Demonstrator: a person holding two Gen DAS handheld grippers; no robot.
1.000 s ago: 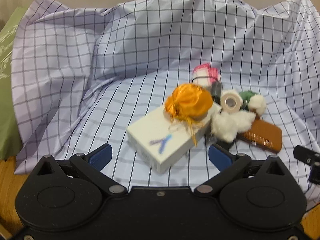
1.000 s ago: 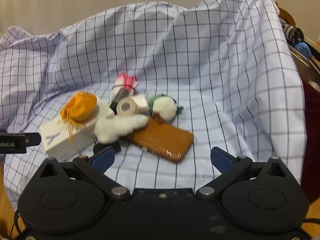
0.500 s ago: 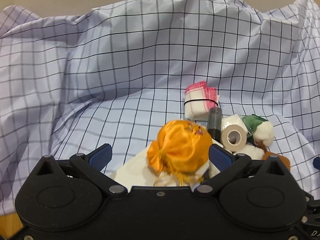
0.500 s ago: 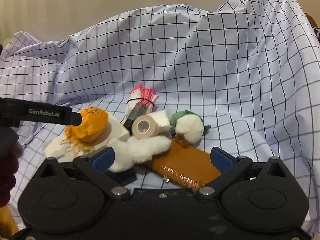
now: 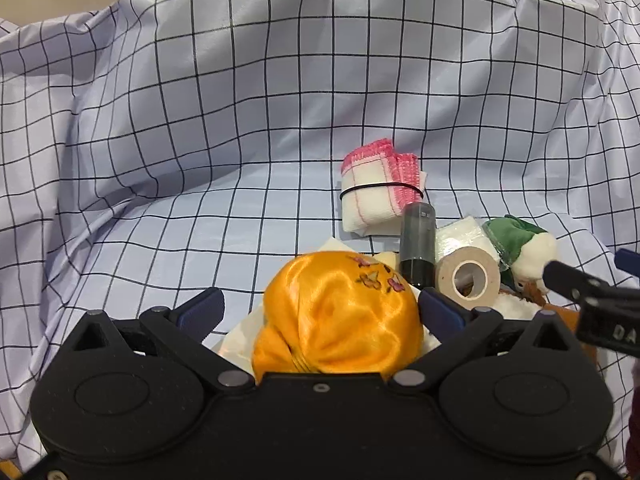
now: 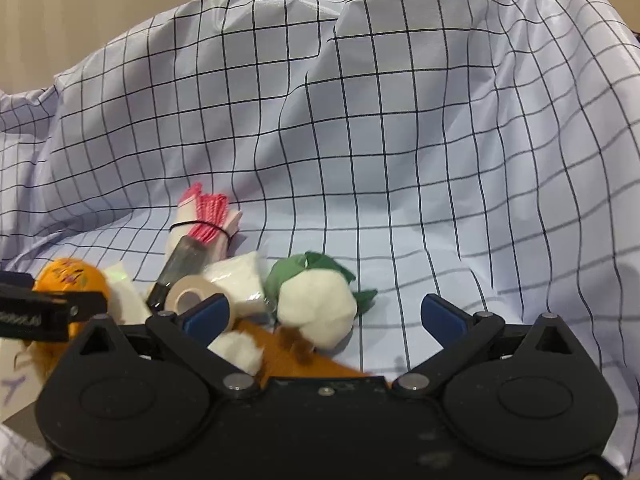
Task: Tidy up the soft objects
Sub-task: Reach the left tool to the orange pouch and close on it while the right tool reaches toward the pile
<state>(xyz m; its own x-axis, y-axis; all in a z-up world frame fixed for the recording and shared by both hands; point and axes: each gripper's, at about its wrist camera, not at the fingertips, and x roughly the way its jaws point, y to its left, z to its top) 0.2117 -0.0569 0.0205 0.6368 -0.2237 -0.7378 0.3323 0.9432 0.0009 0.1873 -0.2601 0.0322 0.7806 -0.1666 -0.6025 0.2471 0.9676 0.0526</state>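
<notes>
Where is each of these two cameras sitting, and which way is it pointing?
Left wrist view: sits on the left gripper, looking forward along its open blue-tipped fingers at the orange satin pouch between them; the other gripper's black arm pokes in at right.
Right wrist view: sits on the right gripper, open, facing the green and white plush; the left gripper's arm shows at left.
Both see the pouch, tape roll, pink-edged cloth bundle and checked sheet.
</notes>
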